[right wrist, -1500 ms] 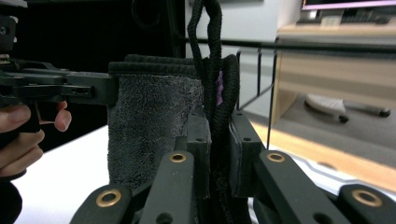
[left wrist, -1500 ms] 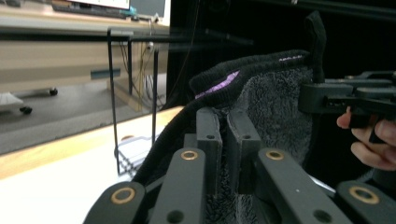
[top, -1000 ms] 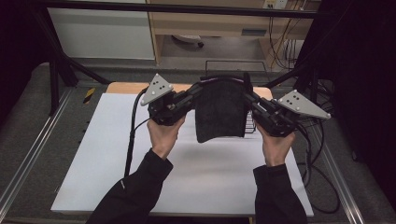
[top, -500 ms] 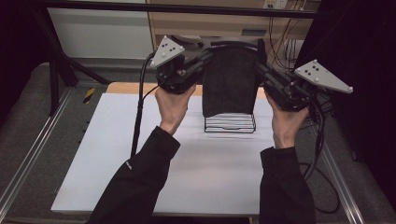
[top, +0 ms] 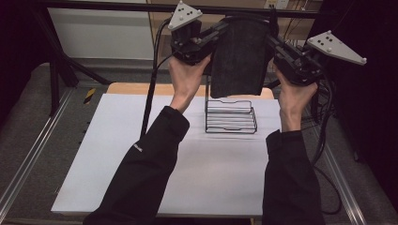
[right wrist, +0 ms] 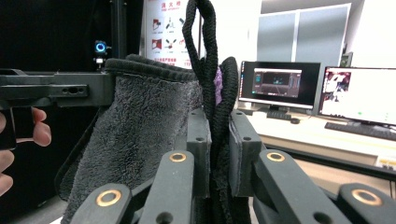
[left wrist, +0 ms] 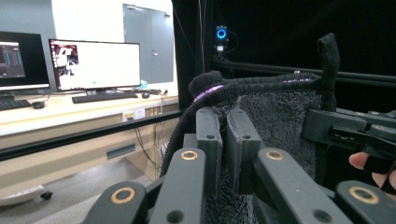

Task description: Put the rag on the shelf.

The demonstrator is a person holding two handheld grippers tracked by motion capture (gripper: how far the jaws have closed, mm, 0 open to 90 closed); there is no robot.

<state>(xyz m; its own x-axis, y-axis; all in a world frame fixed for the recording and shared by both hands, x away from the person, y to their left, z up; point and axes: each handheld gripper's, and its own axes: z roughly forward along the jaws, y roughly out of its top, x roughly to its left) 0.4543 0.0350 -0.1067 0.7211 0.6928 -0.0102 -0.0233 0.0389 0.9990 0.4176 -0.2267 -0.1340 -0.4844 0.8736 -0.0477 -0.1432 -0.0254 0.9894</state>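
Table, white-topped, spreads below everything, and a black wire rack stands on it toward the far edge. Above that rack hangs the dark towel, held up in the air between the two grippers, clear of the table; its lower edge ends just above the rack's top wires, and whether they touch cannot be told. The cloth's long axis runs up and down, its upper hem stretched level from one gripper to the other and its free end pointing at the rack.

Left gripper grips the upper left corner: in the left gripper view its jaws are pinched narrow on the thick pile just under the rolled hem. Right gripper takes the upper right corner, jaws likewise closed tight on the cloth, with a black hanging loop rising straight up above them.

Purple label is sewn at the hem; its writing is too small to read. A wall poster behind carries red characters, also unreadable.
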